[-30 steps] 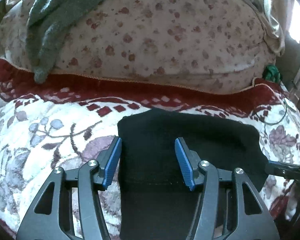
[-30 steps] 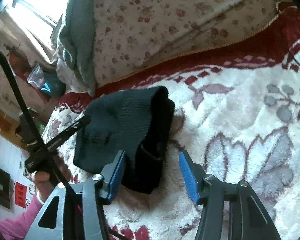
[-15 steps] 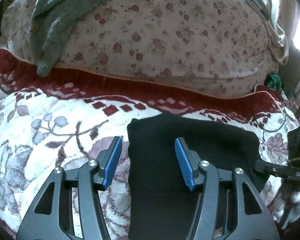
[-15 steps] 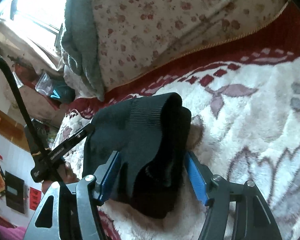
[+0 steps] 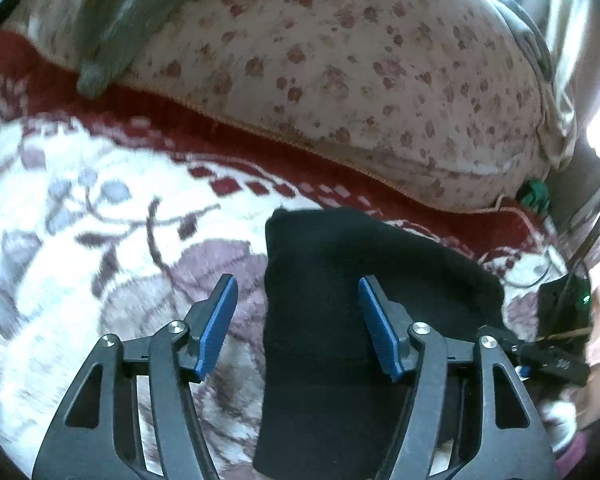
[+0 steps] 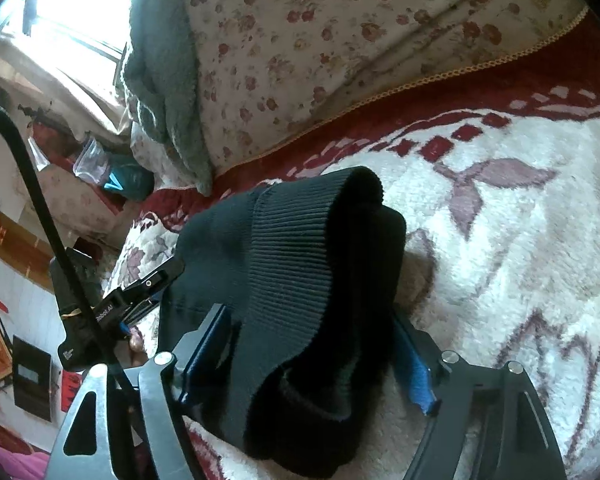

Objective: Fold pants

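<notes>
The black pants (image 5: 364, 280) lie folded into a thick bundle on the white flowered blanket (image 5: 80, 240). My left gripper (image 5: 298, 326) hovers over their near left edge with its jaws opening. One pad sits over the black cloth and the other over the blanket, and neither presses. In the right wrist view the ribbed waistband end of the pants (image 6: 292, 248) bulges up between the fingers of my right gripper (image 6: 310, 360). Its jaws are opening too, and the blue pad (image 6: 418, 380) stands just off the cloth. Each gripper shows at the edge of the other's view.
A big flowered quilt roll (image 5: 360, 60) with a grey-green towel (image 6: 168, 80) draped over it lies behind the pants along the blanket's red border (image 5: 260, 148). A bright window (image 6: 72, 12) and cluttered wall stand beyond the bed's left end.
Both grippers' jaws have spread wider. The right gripper has pushed forward, so the folded end of the pants now lies between its fingers. The left gripper rolled and shifted slightly.
</notes>
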